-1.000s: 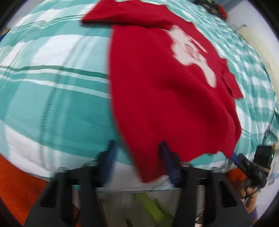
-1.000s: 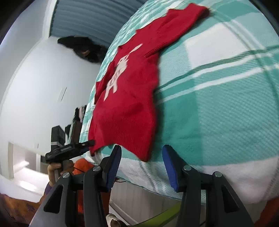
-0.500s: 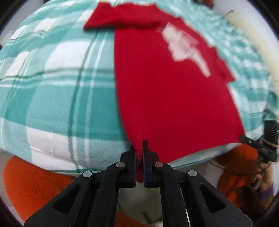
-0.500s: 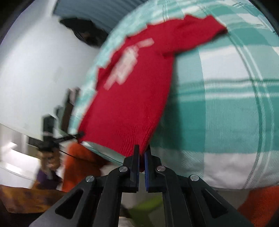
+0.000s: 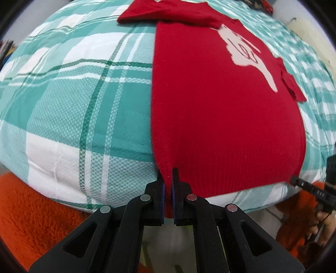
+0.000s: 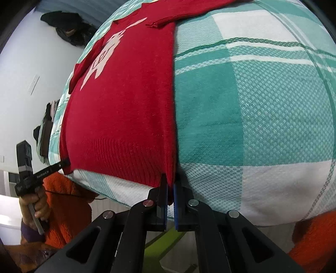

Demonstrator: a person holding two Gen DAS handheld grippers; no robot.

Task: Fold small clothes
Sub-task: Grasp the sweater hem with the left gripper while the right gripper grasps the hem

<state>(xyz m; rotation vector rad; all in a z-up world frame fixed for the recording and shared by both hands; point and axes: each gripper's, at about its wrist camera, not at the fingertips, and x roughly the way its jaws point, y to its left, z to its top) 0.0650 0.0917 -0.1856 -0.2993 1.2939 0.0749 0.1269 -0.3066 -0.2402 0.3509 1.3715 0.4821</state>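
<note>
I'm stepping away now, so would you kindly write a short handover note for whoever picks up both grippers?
Left gripper: shut on the sweater, at its left hem corner.
Right gripper: shut on the sweater's right hem corner.
Sweater: red, white design facing up, spread flat along the checked bedspread, hem at the near edge of the bed. The left sleeve lies out sideways at the far end; the right sleeve looks tucked along the body.
Done: both hem corners gripped, body pulled smooth.
Left: no fold made yet. Probably lift the hem and carry it towards the collar, then deal with the sleeves.
</note>
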